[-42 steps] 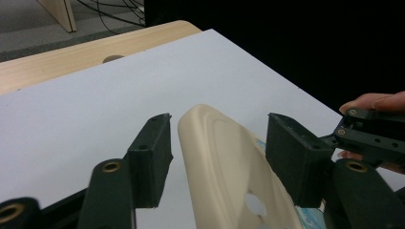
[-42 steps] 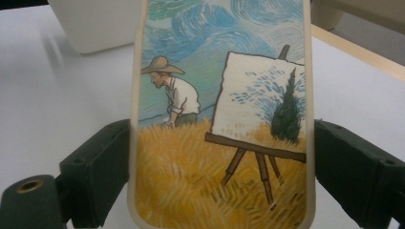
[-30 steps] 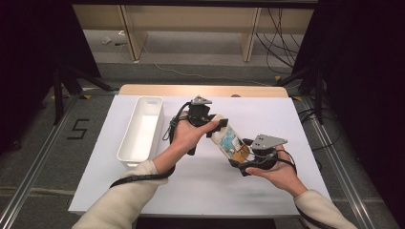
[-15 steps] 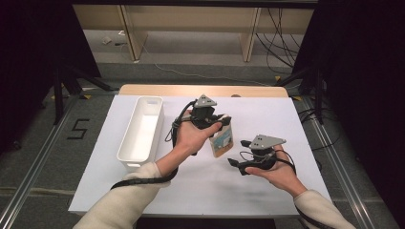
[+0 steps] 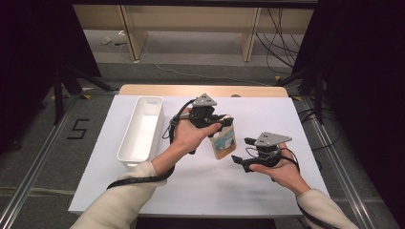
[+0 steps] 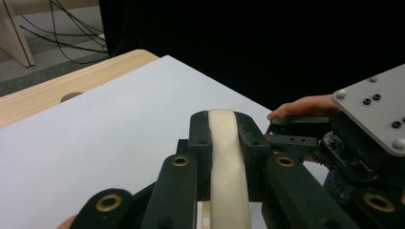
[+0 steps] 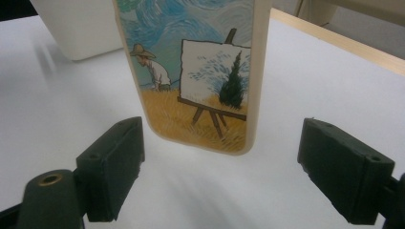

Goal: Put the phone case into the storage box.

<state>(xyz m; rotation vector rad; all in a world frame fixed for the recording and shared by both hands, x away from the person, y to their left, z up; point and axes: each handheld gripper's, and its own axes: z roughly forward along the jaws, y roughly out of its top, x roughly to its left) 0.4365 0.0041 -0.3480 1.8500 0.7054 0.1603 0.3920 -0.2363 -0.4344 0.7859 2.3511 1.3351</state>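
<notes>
The left tongs (image 5: 220, 125) are clamped on the narrow edge of a phone case (image 5: 223, 141) – a cream-rimmed case printed with a painter in a straw hat, an easel and a dark cypress against swirling blue. In the left gripper view the cream rim (image 6: 228, 167) runs straight up between the two black jaws, which press on it from either side, so the case is gripped fast. In the high view the case hangs tilted from those tongs above the white surface (image 5: 267, 114), near its middle, its lower end pointing toward the other gripper.

The right tongs (image 5: 241, 151) stand wide apart with nothing between their pads, having just closed a little. In the right gripper view the two jaws flank the lower end of the case (image 7: 200, 86) – the case hovers farther off, above the gap, and neither pad touches it. The right hand (image 5: 282, 167) cradles its gripper low over the surface, just beside the case's lower end.

A long white bin (image 5: 128, 148) lies on the surface to the left of the left hand (image 5: 188, 136), well apart from the case; its near wall shows as a pale block at the top left of the right gripper view
</notes>
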